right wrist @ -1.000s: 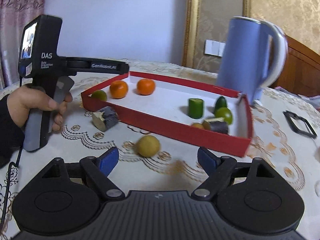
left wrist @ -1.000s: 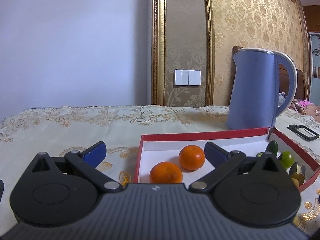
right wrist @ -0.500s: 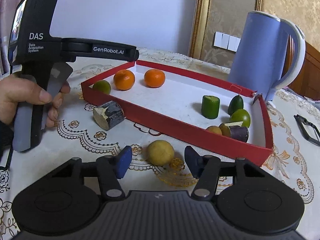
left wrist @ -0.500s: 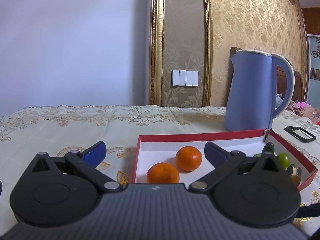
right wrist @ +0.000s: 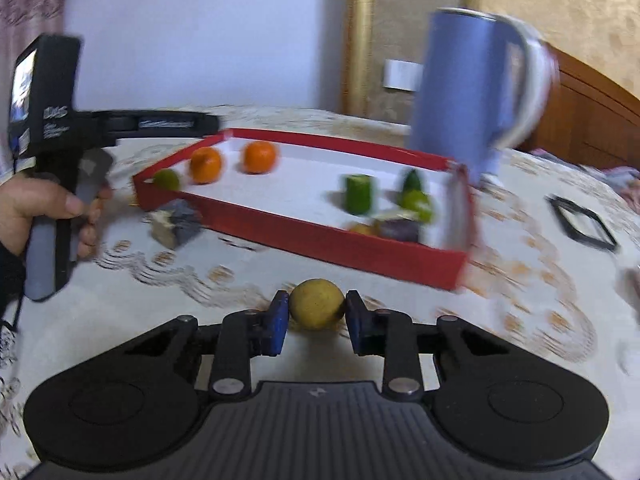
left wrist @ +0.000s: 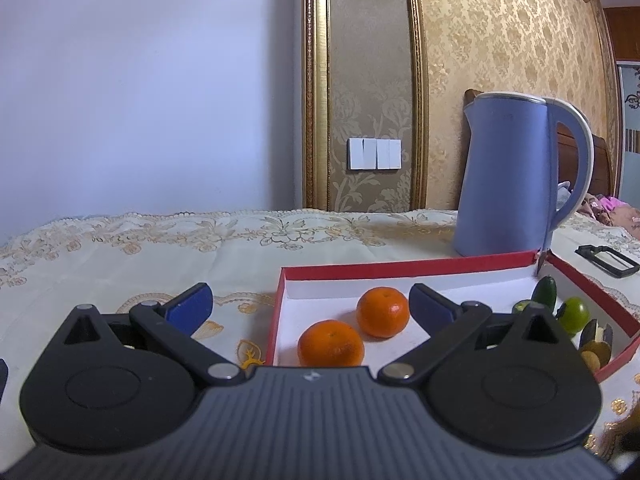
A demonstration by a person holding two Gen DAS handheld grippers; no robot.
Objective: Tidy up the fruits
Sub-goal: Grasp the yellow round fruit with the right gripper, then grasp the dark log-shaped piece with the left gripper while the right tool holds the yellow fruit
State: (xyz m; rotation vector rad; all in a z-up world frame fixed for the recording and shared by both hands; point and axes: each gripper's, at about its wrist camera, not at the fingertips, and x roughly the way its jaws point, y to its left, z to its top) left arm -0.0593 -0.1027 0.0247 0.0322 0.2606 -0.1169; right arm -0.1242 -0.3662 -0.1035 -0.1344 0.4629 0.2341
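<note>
Fruits first: a round yellow-green citrus (right wrist: 317,309) sat on the cream embroidered tablecloth (right wrist: 520,280), near side of the red-walled cardboard tray (right wrist: 320,240), w/ our right gripper (right wrist: 316,320) just closed, pads pressing both sides. Left gripper (left wrist: 310,306) gaped wide, holding nothing. Risk, we judged: round skin could squirt out on the lift, or clip the tray's near wall.
</note>
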